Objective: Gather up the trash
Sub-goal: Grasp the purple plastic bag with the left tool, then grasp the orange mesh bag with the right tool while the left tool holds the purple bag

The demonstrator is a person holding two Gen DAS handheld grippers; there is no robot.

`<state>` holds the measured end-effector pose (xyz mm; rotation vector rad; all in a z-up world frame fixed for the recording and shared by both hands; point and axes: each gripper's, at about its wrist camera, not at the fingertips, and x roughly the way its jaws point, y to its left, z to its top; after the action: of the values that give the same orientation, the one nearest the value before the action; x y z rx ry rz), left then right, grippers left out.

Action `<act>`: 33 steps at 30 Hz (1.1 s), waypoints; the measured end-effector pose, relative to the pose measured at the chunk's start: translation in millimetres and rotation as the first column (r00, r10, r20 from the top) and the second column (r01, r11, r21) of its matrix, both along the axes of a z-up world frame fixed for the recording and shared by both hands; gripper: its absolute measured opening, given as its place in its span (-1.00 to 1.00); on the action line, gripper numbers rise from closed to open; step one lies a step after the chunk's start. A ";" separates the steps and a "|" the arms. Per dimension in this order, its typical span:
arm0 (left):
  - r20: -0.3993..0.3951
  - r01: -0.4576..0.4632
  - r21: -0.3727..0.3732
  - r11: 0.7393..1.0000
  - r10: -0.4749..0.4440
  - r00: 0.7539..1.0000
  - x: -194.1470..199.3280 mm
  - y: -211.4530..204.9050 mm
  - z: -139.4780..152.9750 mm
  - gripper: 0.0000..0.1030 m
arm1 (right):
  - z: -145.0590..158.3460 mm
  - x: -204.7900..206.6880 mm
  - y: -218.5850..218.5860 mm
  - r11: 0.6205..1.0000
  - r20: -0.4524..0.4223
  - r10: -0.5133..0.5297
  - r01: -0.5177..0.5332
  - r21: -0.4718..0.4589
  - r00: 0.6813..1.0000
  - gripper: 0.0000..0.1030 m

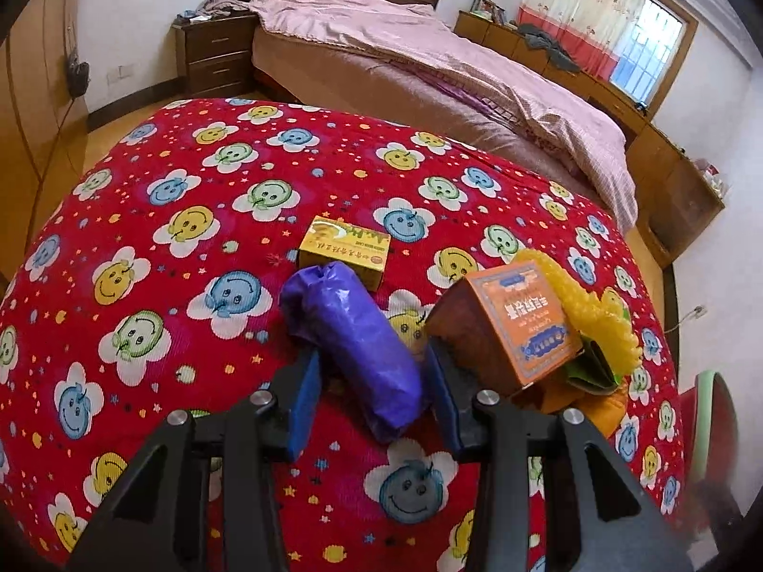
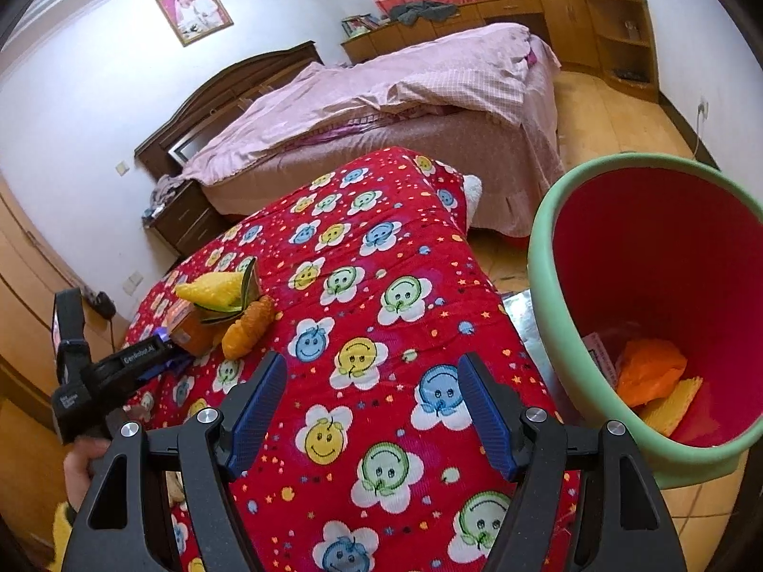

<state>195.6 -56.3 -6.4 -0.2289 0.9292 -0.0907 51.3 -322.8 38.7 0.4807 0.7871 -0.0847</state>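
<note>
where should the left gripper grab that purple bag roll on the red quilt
Across the middle of the purple bag roll, from above. It lies flat, long axis pointing away, so its narrow width fits between the left gripper fingers. The orange box crowds one side.

Two close downward views, shared quilt (image 1: 190,219)

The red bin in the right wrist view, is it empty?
No, the red bin already holds an orange bag and a yellow piece.
</note>
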 end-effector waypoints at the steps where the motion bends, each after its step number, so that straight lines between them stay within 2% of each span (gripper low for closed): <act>1: 0.002 0.004 0.007 1.000 -0.004 1.000 -0.9 0.2 0.2 -0.36 | 0.9 -1.6 1.5 1.000 0.000 0.000 0.000 -0.004 1.000 0.46; 7: 0.026 0.046 -0.013 0.999 -0.046 0.999 -11.7 9.6 4.6 -0.55 | 7.8 -5.5 12.8 1.000 0.005 0.013 -0.013 -0.021 1.000 0.46; 12: 0.075 0.089 0.003 0.996 -0.089 0.993 -28.7 20.6 16.6 -0.57 | 17.6 -4.1 24.9 0.999 0.014 0.033 -0.032 -0.038 0.999 0.46; 15: 0.083 0.097 -0.010 0.995 -0.095 0.992 -36.5 30.7 18.9 -0.57 | 21.4 -0.3 33.3 0.998 0.014 0.046 -0.045 -0.049 0.999 0.46; 18: 0.089 0.092 0.010 0.996 -0.093 0.992 -39.3 37.2 18.3 -0.57 | 22.4 6.0 42.5 0.996 0.009 0.063 -0.062 -0.061 0.998 0.46; 22: 0.096 0.073 0.018 0.997 -0.074 0.993 -39.6 45.7 15.6 -0.57 | 16.5 20.3 57.7 0.993 -0.024 0.087 -0.089 -0.081 0.996 0.46; 28: 0.061 0.050 -0.012 0.999 -0.049 0.997 -33.3 54.3 5.3 -0.57 | 1.1 46.5 76.7 0.985 -0.075 0.129 -0.137 -0.108 0.989 0.46; 33: 0.062 0.055 -0.020 0.998 -0.054 0.997 -32.8 54.6 2.7 -0.58 | -7.0 69.3 90.9 0.977 -0.085 0.168 -0.177 -0.122 0.982 0.46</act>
<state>162.8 -1.7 -3.7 -0.2198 0.8734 -0.1577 120.5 -231.9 31.7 0.2866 0.8878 0.0085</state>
